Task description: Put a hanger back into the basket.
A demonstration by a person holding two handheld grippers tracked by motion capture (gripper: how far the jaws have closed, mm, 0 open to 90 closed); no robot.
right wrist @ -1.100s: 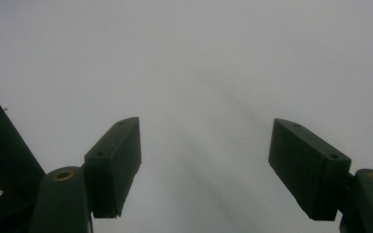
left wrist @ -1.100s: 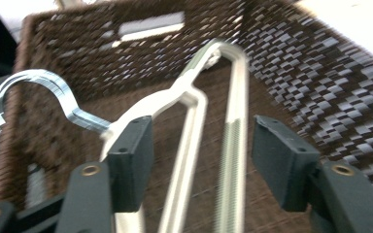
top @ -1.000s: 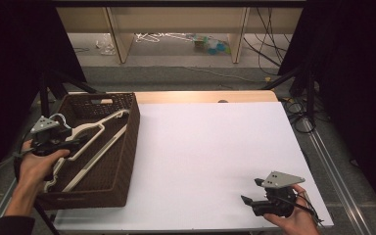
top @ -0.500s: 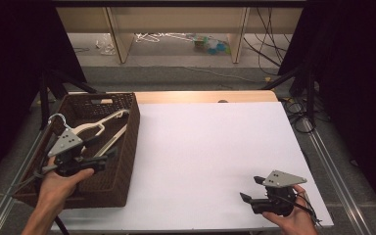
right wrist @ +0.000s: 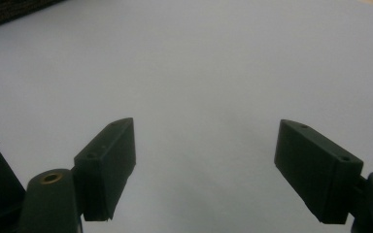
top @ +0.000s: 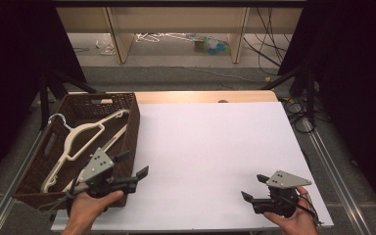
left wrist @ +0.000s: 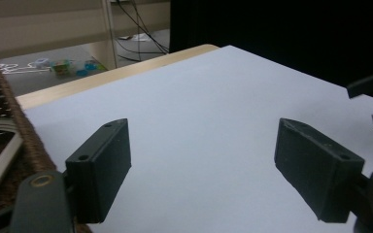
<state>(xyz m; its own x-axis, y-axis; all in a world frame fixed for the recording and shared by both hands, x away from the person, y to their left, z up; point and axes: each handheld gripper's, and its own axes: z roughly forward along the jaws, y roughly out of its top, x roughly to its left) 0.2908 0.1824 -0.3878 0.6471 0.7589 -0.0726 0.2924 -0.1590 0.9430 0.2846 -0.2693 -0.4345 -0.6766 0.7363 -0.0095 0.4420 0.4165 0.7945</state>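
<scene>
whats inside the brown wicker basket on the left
Cream-coloured hangers lie in the wicker basket: one clear outline with a wire hook toward the far-left corner, plus more pale bars beside it. The left gripper covers the near right corner, so the count there is unclear.

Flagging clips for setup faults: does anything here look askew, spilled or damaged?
Nothing stands out. The cream plastic hangers lie loosely crossed inside the dark brown wicker basket, the white tabletop looks unmarked, and both claws, left and right, are open.

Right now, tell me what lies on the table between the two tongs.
Nothing: in the high view, only bare white tabletop separates the left tongs from the right tongs. The basket sits behind the left one.
</scene>
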